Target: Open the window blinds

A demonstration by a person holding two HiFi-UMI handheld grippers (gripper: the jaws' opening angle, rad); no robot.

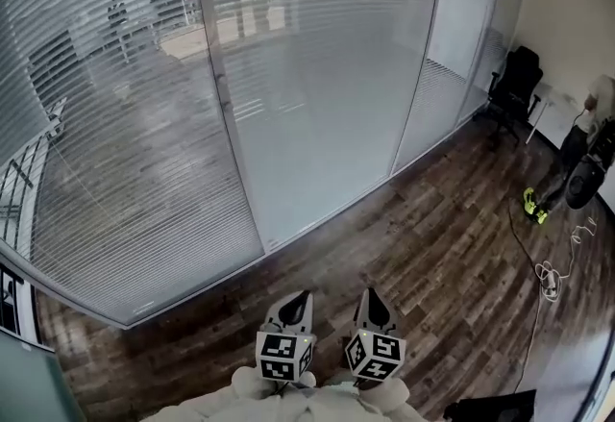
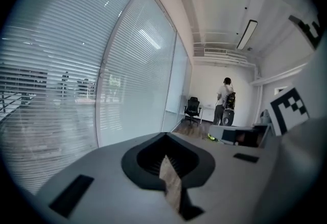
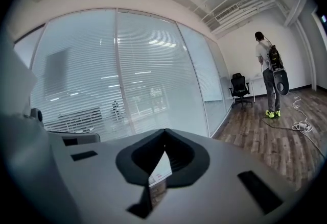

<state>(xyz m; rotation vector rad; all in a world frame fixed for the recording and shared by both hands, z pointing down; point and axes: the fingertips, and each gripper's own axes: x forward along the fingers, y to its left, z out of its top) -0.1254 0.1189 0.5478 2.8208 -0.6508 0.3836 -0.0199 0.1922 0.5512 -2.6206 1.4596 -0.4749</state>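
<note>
The window blinds [image 1: 144,122] hang lowered behind a long glass wall, their slats nearly flat, so an outdoor terrace shows dimly through. They fill the left of the left gripper view [image 2: 51,90] and the middle of the right gripper view [image 3: 143,75]. My left gripper [image 1: 301,297] and right gripper [image 1: 371,295] sit side by side at the bottom of the head view, well short of the glass, pointing toward it. In the left gripper's [image 2: 164,135] own view its jaw tips meet with nothing between them. The right gripper [image 3: 164,131] shows the same.
White frame posts [image 1: 226,93] divide the glass panels. A black office chair [image 1: 514,84] stands in the far right corner. A person [image 1: 586,151] stands at the right edge, with a white cable [image 1: 553,276] lying on the wood floor [image 1: 432,247].
</note>
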